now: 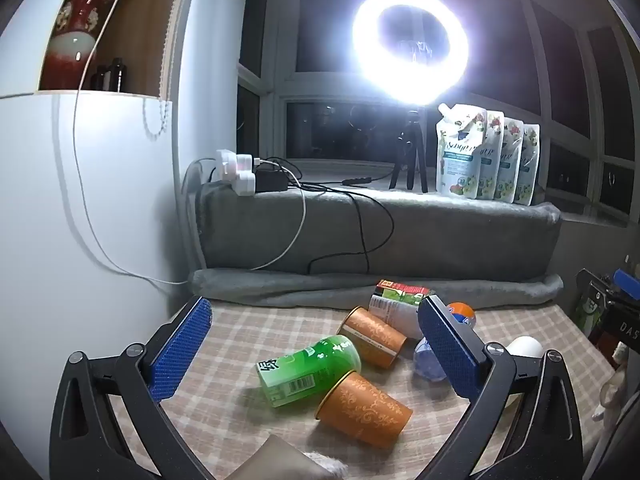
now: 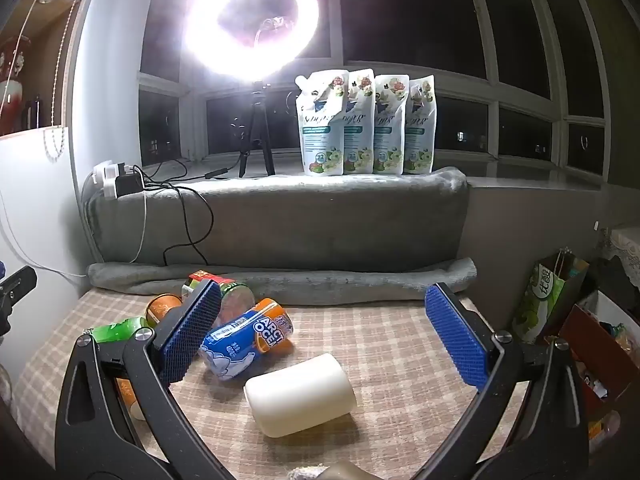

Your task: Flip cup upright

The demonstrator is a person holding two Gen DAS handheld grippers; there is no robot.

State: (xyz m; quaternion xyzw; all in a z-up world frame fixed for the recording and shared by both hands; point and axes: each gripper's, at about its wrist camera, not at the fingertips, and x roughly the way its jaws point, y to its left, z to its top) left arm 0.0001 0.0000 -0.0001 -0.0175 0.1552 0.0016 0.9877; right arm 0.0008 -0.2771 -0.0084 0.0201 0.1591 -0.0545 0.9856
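Observation:
Two orange patterned cups lie on their sides on the checked tablecloth. The near one (image 1: 366, 410) lies between my left fingers, and the far one (image 1: 374, 336) lies behind it. A white cup (image 2: 300, 394) lies on its side in the right wrist view, and its end shows in the left wrist view (image 1: 524, 348). My left gripper (image 1: 316, 344) is open and empty above the near orange cup. My right gripper (image 2: 324, 332) is open and empty above the white cup.
A green can (image 1: 308, 368), a blue-orange can (image 2: 246, 340) and a labelled jar (image 1: 394, 300) lie among the cups. A folded grey blanket (image 1: 376, 232) runs along the back. A ring light (image 1: 410, 46), several pouches (image 2: 364, 120) and a power strip (image 1: 244, 172) stand behind. Bags (image 2: 548, 300) sit at the right.

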